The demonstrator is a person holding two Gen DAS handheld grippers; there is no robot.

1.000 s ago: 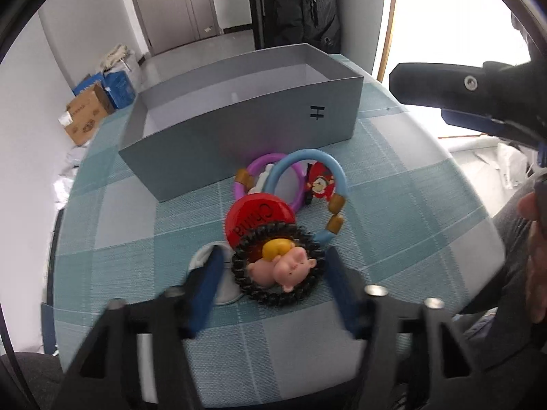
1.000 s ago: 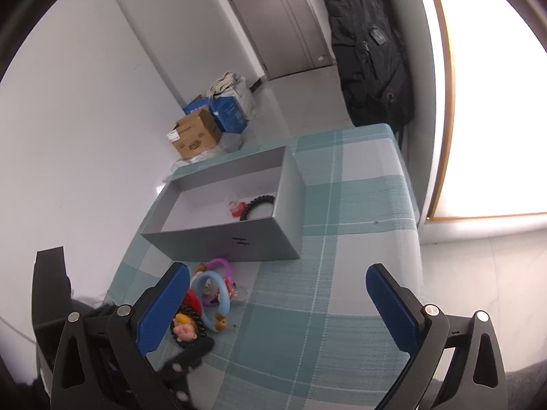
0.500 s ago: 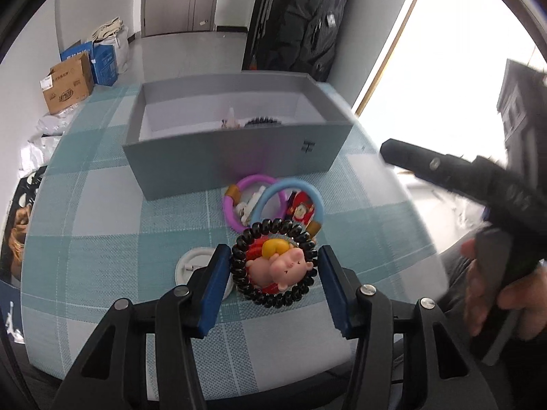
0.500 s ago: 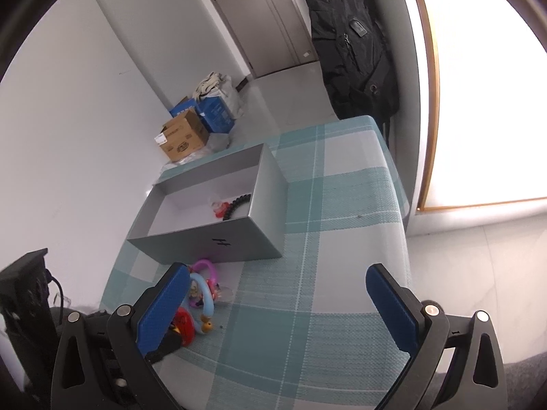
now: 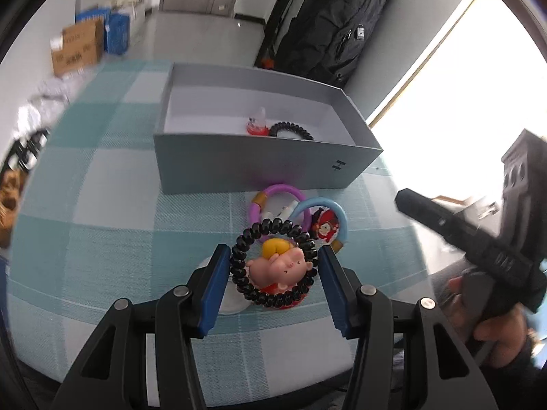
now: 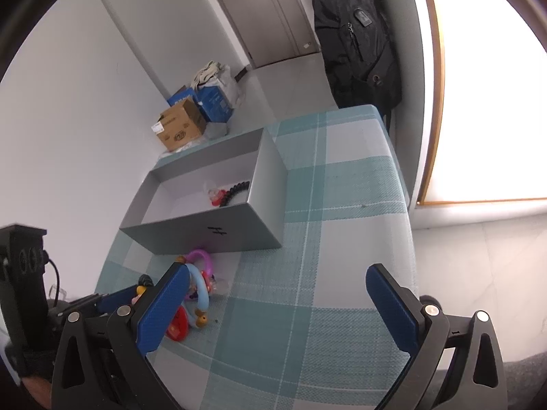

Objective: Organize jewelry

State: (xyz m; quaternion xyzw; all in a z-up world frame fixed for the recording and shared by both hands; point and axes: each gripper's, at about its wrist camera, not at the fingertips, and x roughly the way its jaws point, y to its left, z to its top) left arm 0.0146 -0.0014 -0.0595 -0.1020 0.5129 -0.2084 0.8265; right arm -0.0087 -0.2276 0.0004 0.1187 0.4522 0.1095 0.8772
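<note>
Tablecloth (image 6: 342, 205): teal-and-white check, covering the table.
Black backpack (image 5: 328, 24): beyond the table's far edge.
Cardboard box (image 6: 179, 130): floor, beside blue boxes (image 6: 213, 100).
Door (image 6: 273, 10): shut.

Daylight floods in from the window (image 6: 485, 102) on the right of both views, blown out to plain white with no detail left. The checked desk (image 5: 112, 205) is evenly lit; shadows under the grey box (image 5: 259, 167) are soft and faint. Both fisheye pictures bend straight lines strongly and end in a black rim at the corners. In the left wrist view the cardboard boxes (image 5: 77, 48) and the left edge are smeared by motion blur. The right wrist view is sharper throughout.
</note>
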